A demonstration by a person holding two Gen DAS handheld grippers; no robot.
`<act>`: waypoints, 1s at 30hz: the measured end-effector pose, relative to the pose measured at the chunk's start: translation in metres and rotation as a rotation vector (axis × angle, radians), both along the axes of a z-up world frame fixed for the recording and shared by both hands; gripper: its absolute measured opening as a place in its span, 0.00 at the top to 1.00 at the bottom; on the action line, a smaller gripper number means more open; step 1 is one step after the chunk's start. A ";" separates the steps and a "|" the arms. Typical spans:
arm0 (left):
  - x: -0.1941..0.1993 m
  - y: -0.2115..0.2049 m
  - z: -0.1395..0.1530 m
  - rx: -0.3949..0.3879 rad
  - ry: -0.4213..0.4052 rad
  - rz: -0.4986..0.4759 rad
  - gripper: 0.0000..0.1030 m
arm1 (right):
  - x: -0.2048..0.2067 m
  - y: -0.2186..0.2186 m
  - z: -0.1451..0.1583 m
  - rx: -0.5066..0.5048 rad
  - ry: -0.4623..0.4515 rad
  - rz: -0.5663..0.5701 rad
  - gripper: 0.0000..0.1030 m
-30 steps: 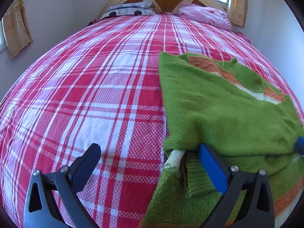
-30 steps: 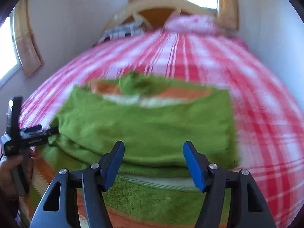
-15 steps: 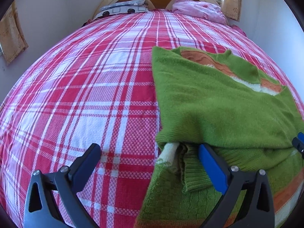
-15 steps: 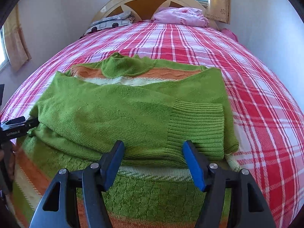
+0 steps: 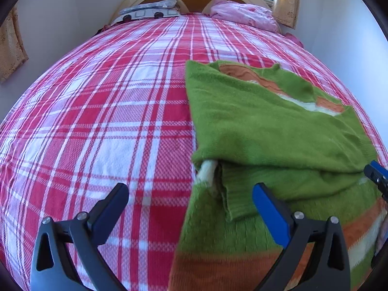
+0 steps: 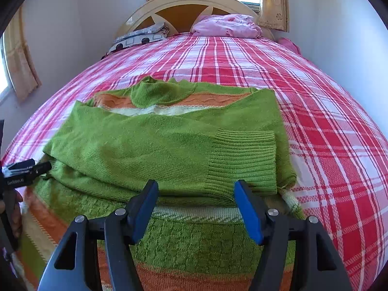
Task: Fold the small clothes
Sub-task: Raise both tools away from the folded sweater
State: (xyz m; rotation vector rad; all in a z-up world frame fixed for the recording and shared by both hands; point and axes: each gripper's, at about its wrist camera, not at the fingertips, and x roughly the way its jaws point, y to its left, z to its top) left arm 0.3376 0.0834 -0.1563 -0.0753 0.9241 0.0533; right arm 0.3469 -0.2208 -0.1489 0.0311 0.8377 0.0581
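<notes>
A green knit sweater [image 6: 169,145] with orange and white stripes lies on the bed, both sleeves folded across its body; the top sleeve's ribbed cuff [image 6: 242,160] faces right. It also shows in the left wrist view [image 5: 266,126]. My right gripper [image 6: 195,201] is open and empty, hovering just above the sweater's lower part near the cuff. My left gripper [image 5: 191,203] is open and empty at the sweater's left edge, one finger over the bedspread, the other over the knit. The left gripper's tip shows in the right wrist view [image 6: 26,169].
A red and white plaid bedspread [image 5: 109,111] covers the bed. A grey patterned pillow [image 6: 140,37] and a pink bundle of bedding [image 6: 225,26] lie by the wooden headboard [image 6: 189,9]. Walls stand close on both sides, with curtained windows.
Both grippers have drawn back slightly from the sweater and steadied. The right wrist view, blurred a second ago, is sharp. The sweater has not moved.
</notes>
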 end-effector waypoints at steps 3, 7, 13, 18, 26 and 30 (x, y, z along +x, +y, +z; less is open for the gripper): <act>-0.011 -0.005 0.000 0.008 0.006 -0.027 0.00 | -0.008 0.001 0.001 -0.013 0.013 0.004 0.34; -0.027 -0.009 0.003 0.007 0.001 -0.040 0.00 | -0.025 0.001 0.002 -0.022 0.023 0.005 0.33; -0.058 -0.014 0.005 -0.062 0.000 -0.073 0.00 | -0.055 0.002 0.009 -0.031 -0.006 0.026 0.33; -0.086 -0.016 0.002 -0.085 -0.001 -0.092 0.00 | -0.085 0.005 0.004 -0.048 -0.007 0.050 0.33; -0.124 -0.018 0.003 -0.067 -0.019 -0.109 0.00 | -0.120 0.004 0.007 -0.050 -0.027 0.052 0.31; -0.140 -0.020 0.007 -0.073 -0.024 -0.125 0.00 | -0.133 0.010 0.005 -0.072 0.003 0.073 0.30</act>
